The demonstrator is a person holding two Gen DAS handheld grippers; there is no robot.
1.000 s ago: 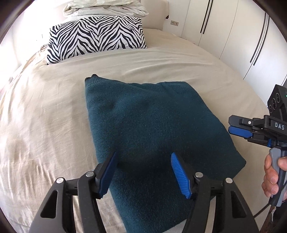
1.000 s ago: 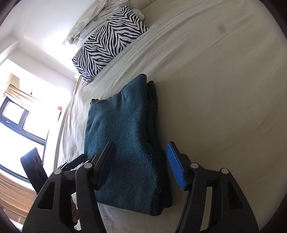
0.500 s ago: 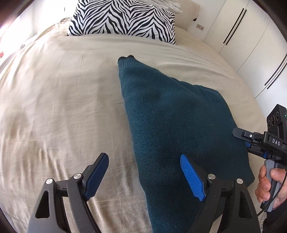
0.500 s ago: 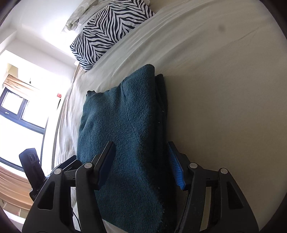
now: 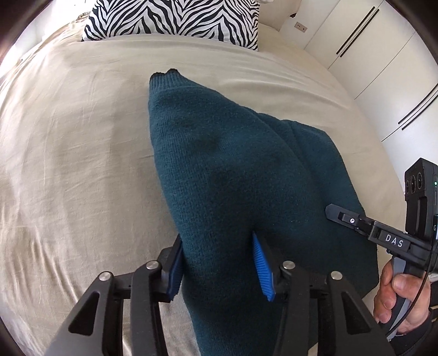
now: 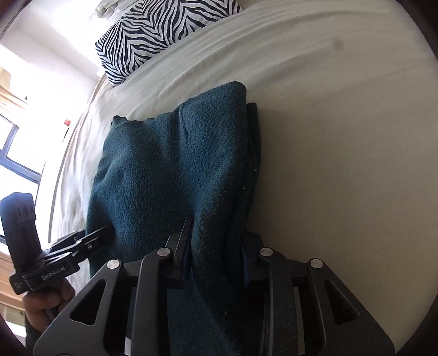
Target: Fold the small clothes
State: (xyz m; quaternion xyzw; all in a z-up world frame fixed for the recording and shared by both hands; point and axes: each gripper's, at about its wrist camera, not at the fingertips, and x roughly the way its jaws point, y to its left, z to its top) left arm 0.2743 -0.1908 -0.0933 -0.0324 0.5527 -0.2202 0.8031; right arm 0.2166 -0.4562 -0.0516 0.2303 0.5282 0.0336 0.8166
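Cream bed sheet (image 5: 82,169), zebra pillow (image 5: 175,19), white wardrobes (image 5: 383,54); both tongs closing on teal sweater (image 5: 219,164)

bed (image 5: 68,164) left – bare | ahead – zebra pillow (image 5: 175,19)

Hidden or cut off:
- Teal sweater (image 5: 219,175): near end runs off the bottom edge in both wrist views; layers under the top fold are hidden.
- Zebra-print pillow (image 5: 175,19): top cropped by the frame.
- Right gripper (image 6: 216,246): blue pads buried in the knit, barely visible.
- Person's right hand (image 5: 394,295): partly past the frame edge.
- Window (image 6: 16,153): overexposed, nothing beyond it readable.
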